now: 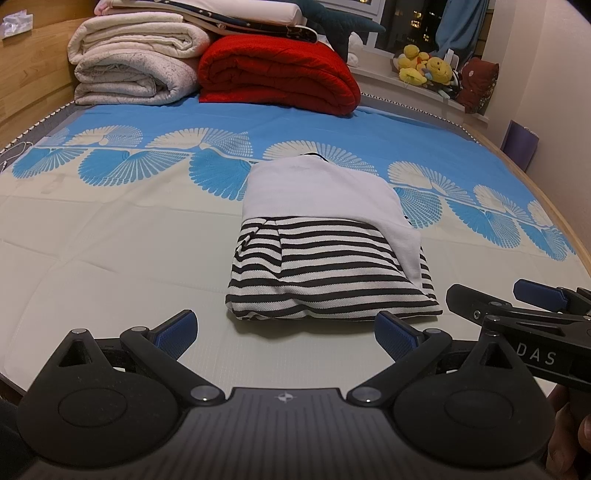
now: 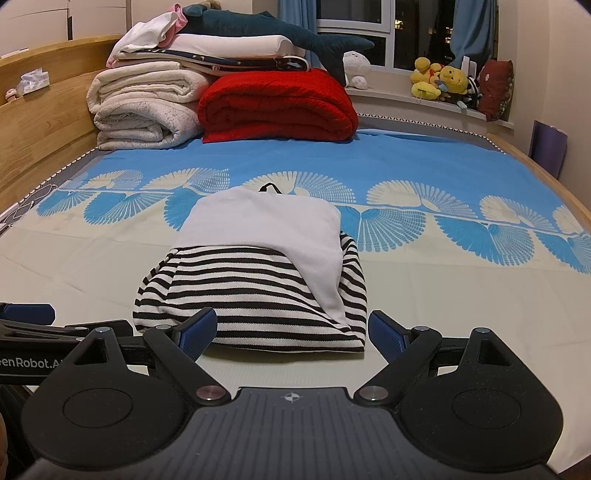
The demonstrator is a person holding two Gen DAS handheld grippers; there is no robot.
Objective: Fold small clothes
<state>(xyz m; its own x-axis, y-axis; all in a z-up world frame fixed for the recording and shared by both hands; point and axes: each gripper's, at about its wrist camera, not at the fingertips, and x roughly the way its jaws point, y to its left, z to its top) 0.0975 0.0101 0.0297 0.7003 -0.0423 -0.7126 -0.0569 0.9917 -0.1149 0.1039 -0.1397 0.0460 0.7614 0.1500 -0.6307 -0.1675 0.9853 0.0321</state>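
Both grippers' jaws wide, empty; striped garment (image 2: pixel 255 295) folded compact, white panel on top, on bed.

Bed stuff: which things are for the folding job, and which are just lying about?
For the job: striped garment, left gripper, right gripper, both open.

Just lying about: red blanket, cream quilts, shark plush, yellow toys.

Both grippers are black with silver screws, blue-padded fingers (image 1: pixel 397 338), ribbed grey bases and white lettering.
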